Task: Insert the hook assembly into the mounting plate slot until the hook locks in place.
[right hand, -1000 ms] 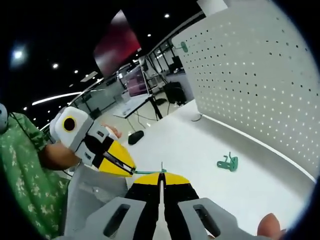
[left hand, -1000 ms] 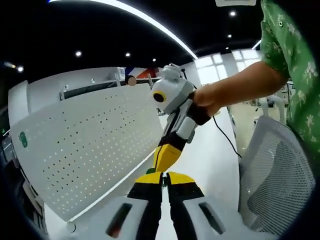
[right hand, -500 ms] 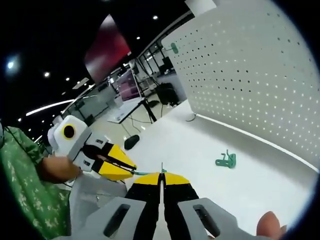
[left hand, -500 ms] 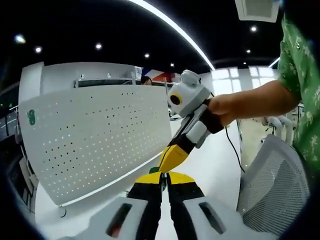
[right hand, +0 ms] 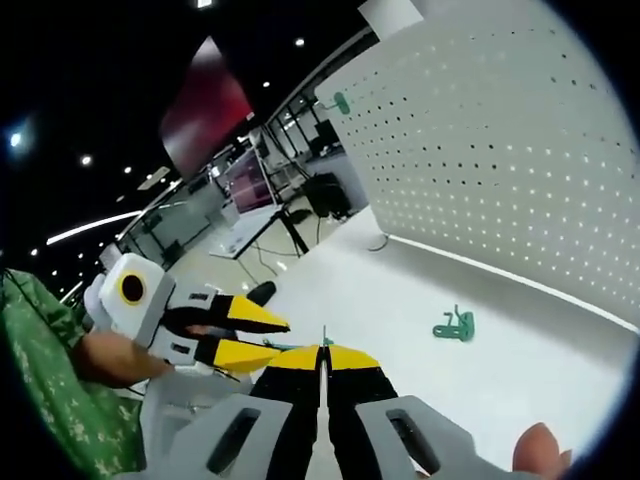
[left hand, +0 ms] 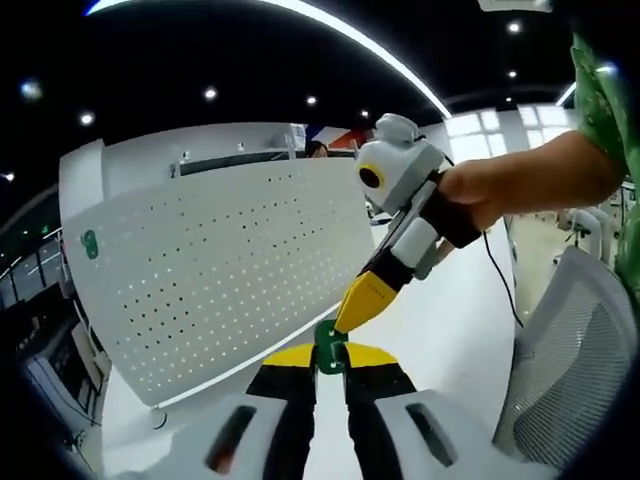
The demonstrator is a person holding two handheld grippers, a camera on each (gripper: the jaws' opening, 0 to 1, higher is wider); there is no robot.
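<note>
Left gripper (right hand: 262,340) jaws apparently opened.

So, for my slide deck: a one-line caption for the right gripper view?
Right gripper shut near the open left gripper, a green hook lying on the table before the pegboard.

Beside the matt white perforated mounting plate (right hand: 500,170), apparently painted sheet metal, a smooth green plastic-looking hook (right hand: 455,325) lies on the plain matt white table (right hand: 400,290), opposite a grey mesh-fabric chair back (left hand: 570,370).

Dark ceiling (left hand: 200,40), spot lights, bright windows (left hand: 480,125), mesh chair (left hand: 570,350).
</note>
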